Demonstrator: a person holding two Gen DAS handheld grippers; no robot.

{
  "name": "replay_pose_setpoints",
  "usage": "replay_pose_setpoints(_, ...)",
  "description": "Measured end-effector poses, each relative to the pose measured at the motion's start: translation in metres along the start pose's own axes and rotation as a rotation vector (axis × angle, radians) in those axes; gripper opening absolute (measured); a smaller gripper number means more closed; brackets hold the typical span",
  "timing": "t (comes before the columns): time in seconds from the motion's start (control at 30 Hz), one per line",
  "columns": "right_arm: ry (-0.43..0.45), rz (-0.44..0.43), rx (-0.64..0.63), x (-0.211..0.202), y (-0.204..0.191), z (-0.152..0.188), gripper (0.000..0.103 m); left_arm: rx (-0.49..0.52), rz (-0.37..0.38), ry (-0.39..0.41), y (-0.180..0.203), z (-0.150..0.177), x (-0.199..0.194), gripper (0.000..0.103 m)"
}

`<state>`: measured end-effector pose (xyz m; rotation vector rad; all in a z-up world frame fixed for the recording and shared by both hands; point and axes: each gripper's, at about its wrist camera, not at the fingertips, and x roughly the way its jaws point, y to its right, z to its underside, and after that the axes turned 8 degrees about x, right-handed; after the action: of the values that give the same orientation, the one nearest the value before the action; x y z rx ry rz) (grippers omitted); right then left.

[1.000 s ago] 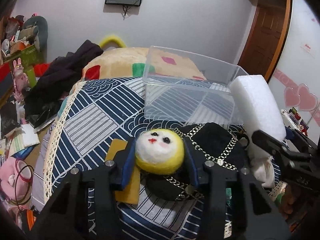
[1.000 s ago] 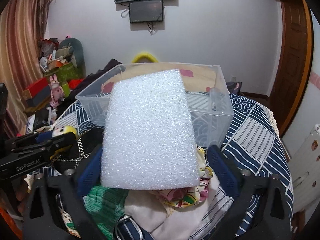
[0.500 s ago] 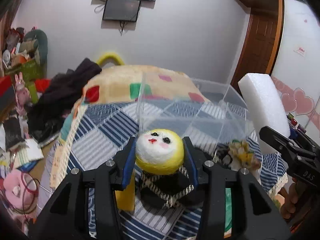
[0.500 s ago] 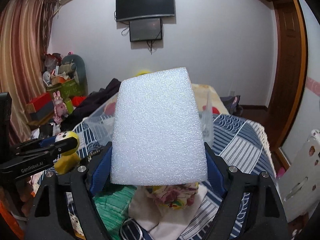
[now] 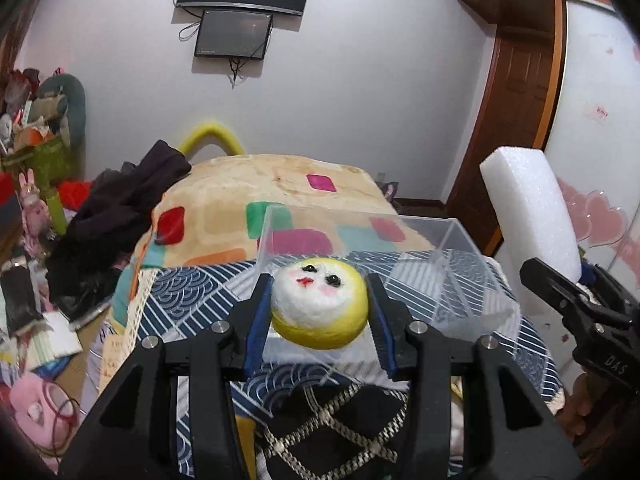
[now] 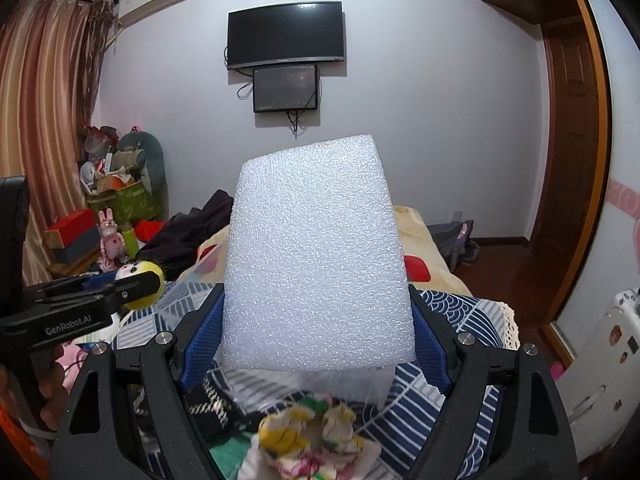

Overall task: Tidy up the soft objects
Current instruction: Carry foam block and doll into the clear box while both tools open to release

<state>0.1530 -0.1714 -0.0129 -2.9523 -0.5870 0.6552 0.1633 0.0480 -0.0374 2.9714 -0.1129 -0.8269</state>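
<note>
L gripper [image 5: 320, 312] is clamped on the doll head [image 5: 319, 305], R gripper [image 6: 316, 336] on the foam block [image 6: 316, 264], both held up above the bed just short of the clear bin [image 5: 360, 240], prob so each can drop in w/o snagging the rim.

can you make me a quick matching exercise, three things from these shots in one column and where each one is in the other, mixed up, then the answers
Things:
1. doll head
2. foam block
3. clear plastic box

Places:
A. resting on the patterned bedspread
B. clamped in the left gripper
C. clamped in the right gripper

Pairs: 1-B, 2-C, 3-A
</note>
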Motion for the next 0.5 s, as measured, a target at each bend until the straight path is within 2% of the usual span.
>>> replay_pose_setpoints(0.17,-0.044,0.000,-0.001,0.022,-0.002,-0.003,0.081,0.022,-0.026,-0.049,0.000,-0.009,0.027,0.045)
replay_pose_setpoints(0.33,-0.123,0.002,-0.007,0.044,0.000,-0.001,0.081,0.017,-0.003,-0.161,0.000,-0.012,0.066,0.045)
replay_pose_setpoints(0.5,-0.209,0.005,-0.030,0.065,-0.003,0.006,0.081,0.026,-0.012,-0.229,0.002,-0.010,0.093,0.045)
